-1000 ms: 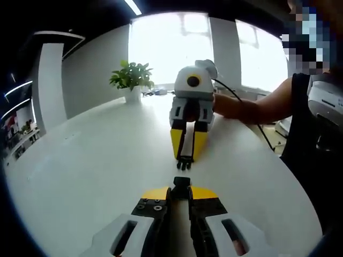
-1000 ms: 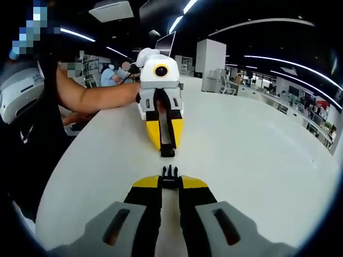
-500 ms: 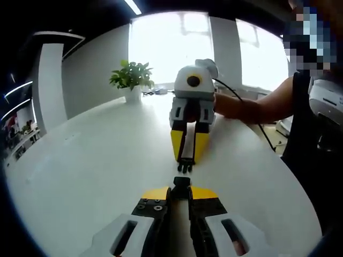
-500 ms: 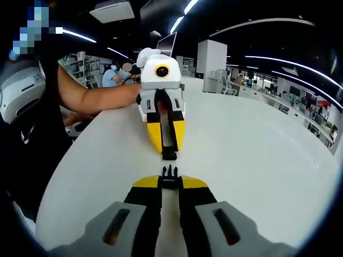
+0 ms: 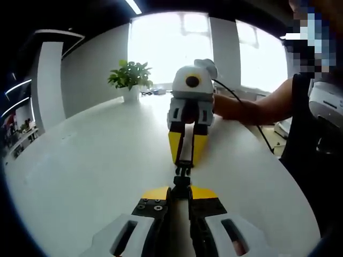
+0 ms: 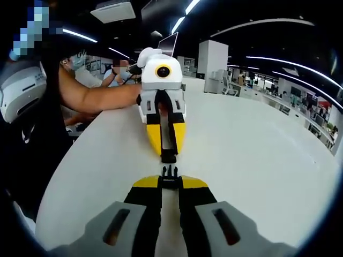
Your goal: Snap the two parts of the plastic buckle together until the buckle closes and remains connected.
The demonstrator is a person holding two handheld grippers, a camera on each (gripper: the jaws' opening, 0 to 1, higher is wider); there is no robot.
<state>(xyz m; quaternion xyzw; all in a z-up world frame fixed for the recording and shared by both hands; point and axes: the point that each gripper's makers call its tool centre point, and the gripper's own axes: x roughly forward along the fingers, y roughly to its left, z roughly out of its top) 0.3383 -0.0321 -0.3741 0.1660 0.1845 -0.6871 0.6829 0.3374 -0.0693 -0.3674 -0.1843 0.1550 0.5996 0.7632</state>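
Over the white table (image 5: 91,155) my two grippers face each other, tip to tip. My left gripper (image 5: 181,190) is shut on the black socket half of the buckle (image 5: 181,182). Opposite it, my right gripper (image 5: 183,160) is shut on the black pronged half (image 5: 183,170). In the right gripper view, my right gripper (image 6: 170,182) holds the pronged half (image 6: 170,172) out in front. Its prongs touch the mouth of the socket half (image 6: 168,157), which is held by my left gripper (image 6: 168,151). How deep the prongs sit is hidden.
A potted plant (image 5: 130,80) stands at the table's far edge by bright windows. A person's forearm (image 5: 252,107) and a black cable (image 5: 244,104) reach in from the right. In the right gripper view, a forearm (image 6: 94,96) comes from the left, with open table (image 6: 257,155) to the right.
The two grippers have come closer together. The gap between the buckle halves has closed, and the prongs now meet the socket.
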